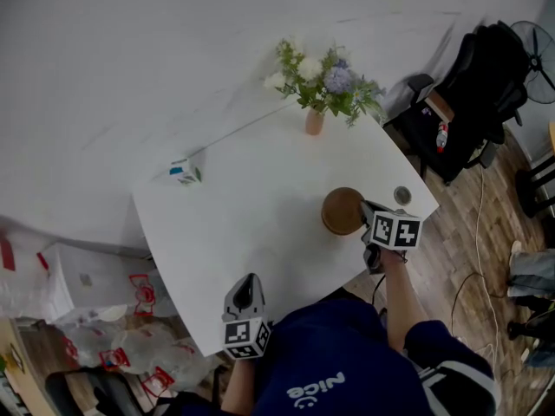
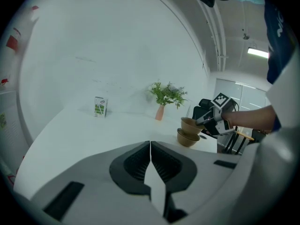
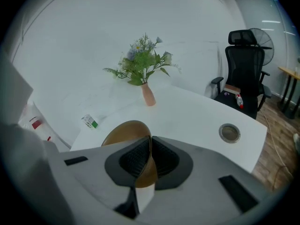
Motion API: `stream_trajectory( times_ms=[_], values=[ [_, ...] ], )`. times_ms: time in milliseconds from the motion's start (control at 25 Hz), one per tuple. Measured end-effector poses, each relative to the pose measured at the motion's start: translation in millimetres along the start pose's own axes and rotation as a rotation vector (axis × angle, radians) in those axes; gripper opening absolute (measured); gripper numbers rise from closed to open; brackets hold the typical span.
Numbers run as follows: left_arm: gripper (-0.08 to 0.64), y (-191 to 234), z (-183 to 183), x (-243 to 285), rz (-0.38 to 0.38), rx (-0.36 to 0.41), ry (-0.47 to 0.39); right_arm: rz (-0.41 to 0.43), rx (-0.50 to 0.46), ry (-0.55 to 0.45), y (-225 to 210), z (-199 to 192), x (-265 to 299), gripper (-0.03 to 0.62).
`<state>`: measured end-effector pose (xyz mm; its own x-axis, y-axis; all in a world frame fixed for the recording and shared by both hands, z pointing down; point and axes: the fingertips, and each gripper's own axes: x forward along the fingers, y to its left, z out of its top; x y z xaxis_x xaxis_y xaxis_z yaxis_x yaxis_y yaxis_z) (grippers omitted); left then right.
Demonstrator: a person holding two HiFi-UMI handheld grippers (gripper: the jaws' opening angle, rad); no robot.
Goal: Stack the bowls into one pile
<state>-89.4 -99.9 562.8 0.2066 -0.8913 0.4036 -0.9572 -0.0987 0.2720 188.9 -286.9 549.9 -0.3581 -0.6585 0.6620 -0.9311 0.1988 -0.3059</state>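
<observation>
R gripper holds brown bowl over 2nd bowl, L gripper idle.

R gripper (image 3: 150, 142): grey shell, black ribbed fingers (image 3: 161, 158) clamped on the thin rim of the upper bowl (image 2: 189, 123), a round, smooth, matte brown bowl, slightly tilted. It sits directly over the matching lower bowl (image 2: 186, 138), which stands on the white, smooth, round-cornered tabletop (image 1: 260, 206) near its right edge; can't tell if the two touch. From the head view they read as one brown disc. L gripper (image 2: 150, 144): fingers pressed together, nothing between, at the near tabletop edge, well apart from the bowls. Pink tapered vase (image 1: 314, 121) w/ green and pale flowers at the far edge, small white-green carton (image 1: 184, 172) at the far left corner, round metal grommet (image 3: 229, 132) set in the tabletop beside the bowls.
</observation>
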Motion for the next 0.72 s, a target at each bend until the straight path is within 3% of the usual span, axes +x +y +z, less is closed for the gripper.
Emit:
stream_trajectory(
  times_ms=[320,720],
  values=[
    [0.023,-5.3,0.7,6.3,-0.002,0.013,0.01,0.004,0.041,0.026,-10.7,-16.9,11.1,0.037],
    [0.023,-4.9,1.9,6.3,0.009,0.01,0.004,-0.018,0.004,0.039,-13.7,-22.7,17.3,0.04]
  ],
)
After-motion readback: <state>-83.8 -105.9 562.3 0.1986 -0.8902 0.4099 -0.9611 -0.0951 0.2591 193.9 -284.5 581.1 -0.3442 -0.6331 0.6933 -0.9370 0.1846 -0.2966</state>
